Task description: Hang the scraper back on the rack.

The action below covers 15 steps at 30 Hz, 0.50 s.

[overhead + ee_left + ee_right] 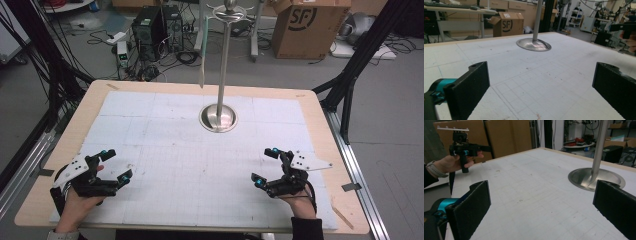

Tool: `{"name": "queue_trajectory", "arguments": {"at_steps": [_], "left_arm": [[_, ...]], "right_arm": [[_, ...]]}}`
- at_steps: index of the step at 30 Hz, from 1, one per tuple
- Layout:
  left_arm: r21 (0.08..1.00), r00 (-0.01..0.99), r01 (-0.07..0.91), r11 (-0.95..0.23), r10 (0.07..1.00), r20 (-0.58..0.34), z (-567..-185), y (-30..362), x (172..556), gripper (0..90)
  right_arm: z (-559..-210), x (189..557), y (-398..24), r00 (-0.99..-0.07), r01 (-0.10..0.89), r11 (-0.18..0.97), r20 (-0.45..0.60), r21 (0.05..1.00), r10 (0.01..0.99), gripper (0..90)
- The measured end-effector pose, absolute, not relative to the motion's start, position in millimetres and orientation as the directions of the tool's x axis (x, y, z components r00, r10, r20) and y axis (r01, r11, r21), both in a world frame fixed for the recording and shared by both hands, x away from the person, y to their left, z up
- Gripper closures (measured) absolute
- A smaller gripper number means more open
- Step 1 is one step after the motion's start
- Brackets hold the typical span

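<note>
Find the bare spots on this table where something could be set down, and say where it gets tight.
Free: the white mat between the left gripper and right gripper, and either side of the metal stand. Tightest beside the stand's round base and at each gripper.

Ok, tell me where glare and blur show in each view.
High view: soft overall, glare on the metal stand base. Left gripper view: sheen on the base, left tool jaws blurred close up. Right gripper view: right tool jaws equally soft, background sharper.
</note>
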<state>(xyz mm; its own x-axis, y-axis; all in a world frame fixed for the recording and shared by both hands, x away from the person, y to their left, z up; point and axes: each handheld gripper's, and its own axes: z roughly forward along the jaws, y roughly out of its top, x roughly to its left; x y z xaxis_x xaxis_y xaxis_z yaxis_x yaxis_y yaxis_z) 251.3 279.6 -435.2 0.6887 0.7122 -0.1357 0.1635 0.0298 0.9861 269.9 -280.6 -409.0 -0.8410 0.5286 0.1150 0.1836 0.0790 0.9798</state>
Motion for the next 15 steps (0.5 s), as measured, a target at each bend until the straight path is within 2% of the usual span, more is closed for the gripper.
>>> {"name": "queue_trajectory", "arguments": {"at_steps": [4, 9, 15], "left_arm": [[0.987, 0.679, 0.150, 0.064, 0.718, -0.150, -432, 290, 247, 1.7], [0.983, 0.663, 0.180, 0.046, 0.732, -0.156, -439, 296, 242, 1.7], [0.986, 0.678, 0.162, 0.044, 0.721, -0.143, -435, 291, 238, 1.7]], "right_arm": [[-408, 270, -282, -0.840, 0.183, 0.071, 0.118, 0.981, 0.530, 0.2], [-407, 270, -281, -0.833, 0.175, 0.067, 0.112, 0.982, 0.541, 0.2], [-408, 269, -276, -0.830, 0.178, 0.077, 0.107, 0.981, 0.548, 0.2]]}}
